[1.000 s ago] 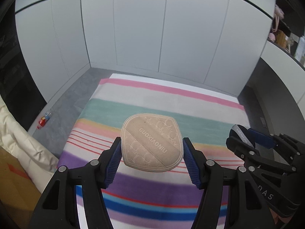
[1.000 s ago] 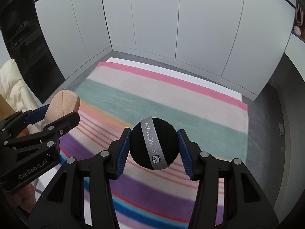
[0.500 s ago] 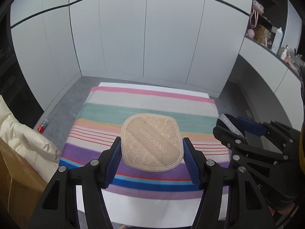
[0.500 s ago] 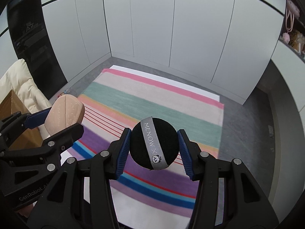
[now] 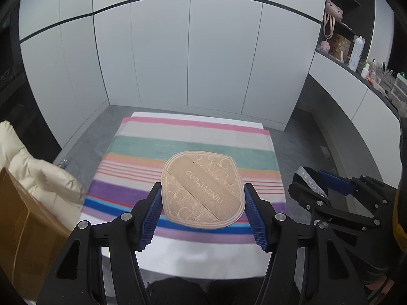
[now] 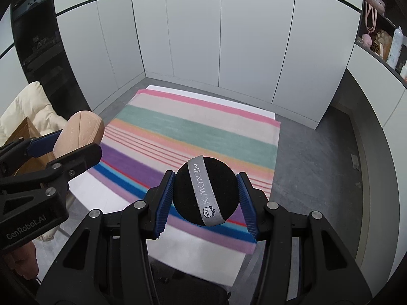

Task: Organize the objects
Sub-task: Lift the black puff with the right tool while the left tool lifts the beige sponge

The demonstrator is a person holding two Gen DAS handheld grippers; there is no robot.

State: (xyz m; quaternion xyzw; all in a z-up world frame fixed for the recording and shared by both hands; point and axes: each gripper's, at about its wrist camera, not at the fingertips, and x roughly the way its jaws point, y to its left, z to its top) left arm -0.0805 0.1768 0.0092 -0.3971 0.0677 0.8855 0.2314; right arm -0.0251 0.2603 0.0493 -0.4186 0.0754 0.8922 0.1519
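Both grippers have risen, so the striped rug (image 5: pixel 193 137) now lies far below. Clamped flat between the left gripper (image 5: pixel 202 209) pads sits the beige embossed fabric powder puff (image 5: pixel 202 186). Beside it, the right gripper (image 6: pixel 205 197) pinches the round black sponge puff with its grey ribbon (image 6: pixel 206 194). Neither puff has a visible container nearby; no destination shows.

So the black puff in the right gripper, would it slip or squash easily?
The black puff probably squashes easily: it looks like soft foam or velour, pinched edge-on by the right gripper. Likely very light, held clear above the striped rug. Its round shape and satin ribbon might let it twist or slip.
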